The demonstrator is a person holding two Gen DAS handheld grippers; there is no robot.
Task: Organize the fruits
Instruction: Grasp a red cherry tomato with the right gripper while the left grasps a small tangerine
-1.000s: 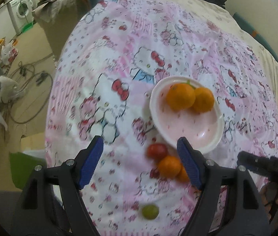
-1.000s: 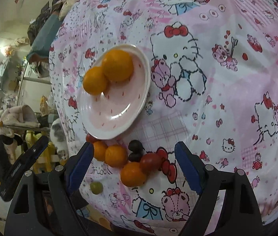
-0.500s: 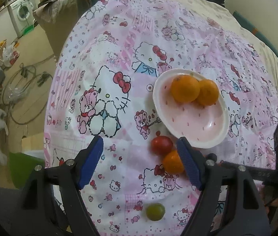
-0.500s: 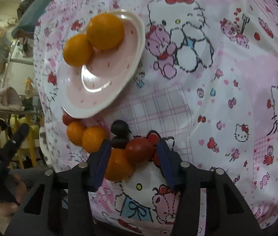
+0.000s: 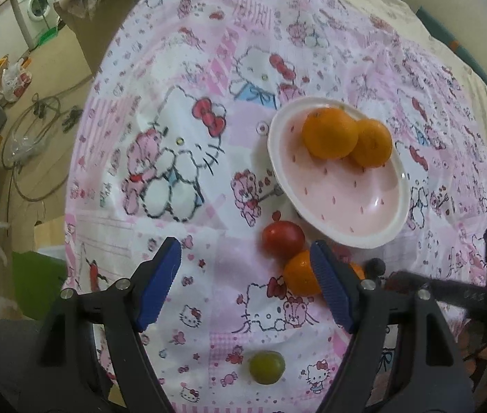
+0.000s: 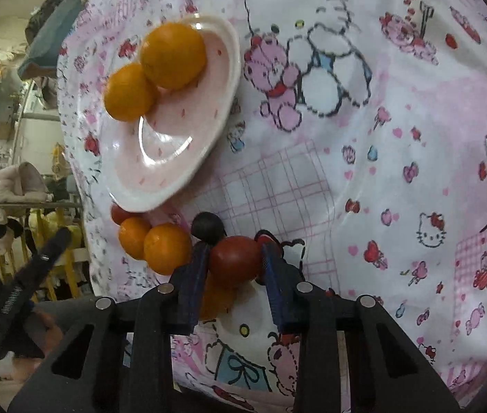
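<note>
The right hand-held gripper (image 6: 233, 261) is clenched on a red tomato (image 6: 235, 258); an orange (image 6: 216, 297) lies beneath it, a dark plum (image 6: 208, 228) and two oranges (image 6: 166, 247) crowd beside. Beyond, the pink plate (image 6: 209, 137) holds two oranges (image 6: 173, 55). The left hand-held gripper (image 5: 245, 275) hangs released above the patterned tablecloth (image 5: 174, 189), a green grape (image 5: 266, 367) nearest.

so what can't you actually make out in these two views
- Right wrist view: the orange under the right gripper is mostly hidden by its fingers and the red tomato.
- Left wrist view: the orange by the plate is partly covered by the left gripper's finger.
- Left wrist view: the right gripper is blurred.
</note>
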